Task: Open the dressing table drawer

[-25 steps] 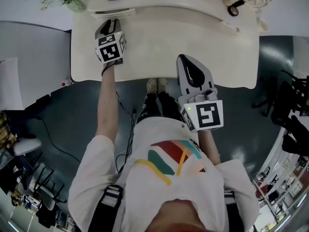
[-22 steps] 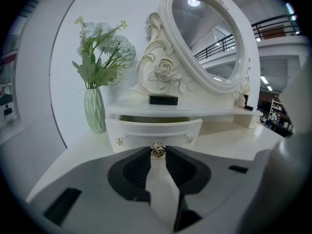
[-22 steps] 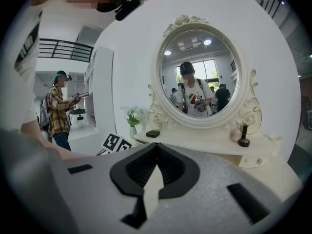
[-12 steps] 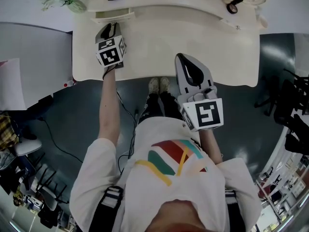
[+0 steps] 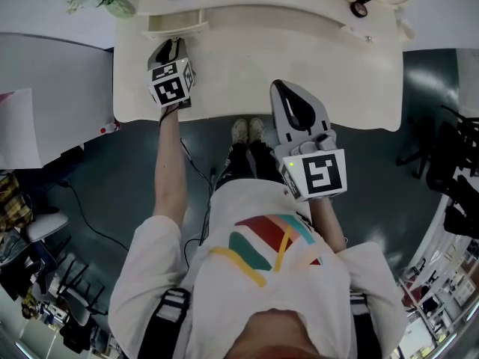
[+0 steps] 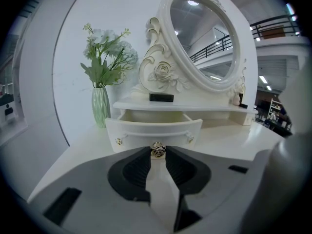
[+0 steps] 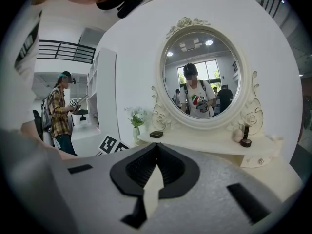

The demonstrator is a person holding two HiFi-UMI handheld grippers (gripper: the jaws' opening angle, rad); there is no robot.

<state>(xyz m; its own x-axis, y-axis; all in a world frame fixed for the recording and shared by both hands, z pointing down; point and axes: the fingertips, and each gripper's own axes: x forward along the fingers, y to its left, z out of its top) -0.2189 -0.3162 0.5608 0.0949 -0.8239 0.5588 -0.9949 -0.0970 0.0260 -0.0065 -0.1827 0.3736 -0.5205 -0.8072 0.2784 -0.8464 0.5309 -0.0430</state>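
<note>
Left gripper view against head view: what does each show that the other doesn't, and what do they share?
Only the left gripper view: the left gripper shut on the gold knob of the drawer, and the oval mirror. Only the head view: the right gripper, held apart over the front edge of the table, and the person's shoes. Both: the drawer partly pulled out, the vase of flowers and the black box.

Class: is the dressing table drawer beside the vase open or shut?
Partly open: the drawer front stands forward of the shelf, its hollow inside showing behind.
</note>
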